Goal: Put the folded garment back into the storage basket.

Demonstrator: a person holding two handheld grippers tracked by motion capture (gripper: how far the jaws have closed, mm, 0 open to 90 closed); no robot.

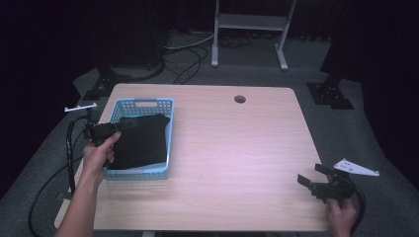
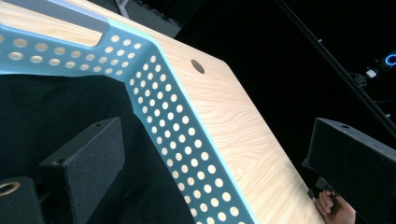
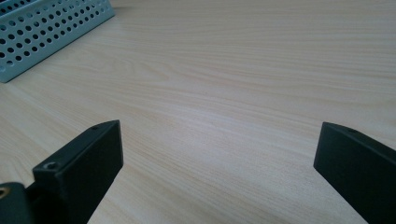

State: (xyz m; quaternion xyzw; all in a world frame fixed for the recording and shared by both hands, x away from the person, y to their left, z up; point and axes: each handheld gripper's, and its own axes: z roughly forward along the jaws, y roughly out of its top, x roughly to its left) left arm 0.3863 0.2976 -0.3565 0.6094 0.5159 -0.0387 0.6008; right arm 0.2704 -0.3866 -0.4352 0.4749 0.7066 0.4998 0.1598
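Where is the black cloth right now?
In the high view the black cloth lies inside the light blue basket on the table's left side, with the open left gripper at the basket's left rim beside it.

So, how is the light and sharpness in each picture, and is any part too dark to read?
High view: table evenly lit, room behind nearly black, black cloth in the blue basket shows no folds. Left gripper view: basket wall sharp, cloth featureless, background dark. Right gripper view: bright wood, slight sheen, near pads soft.
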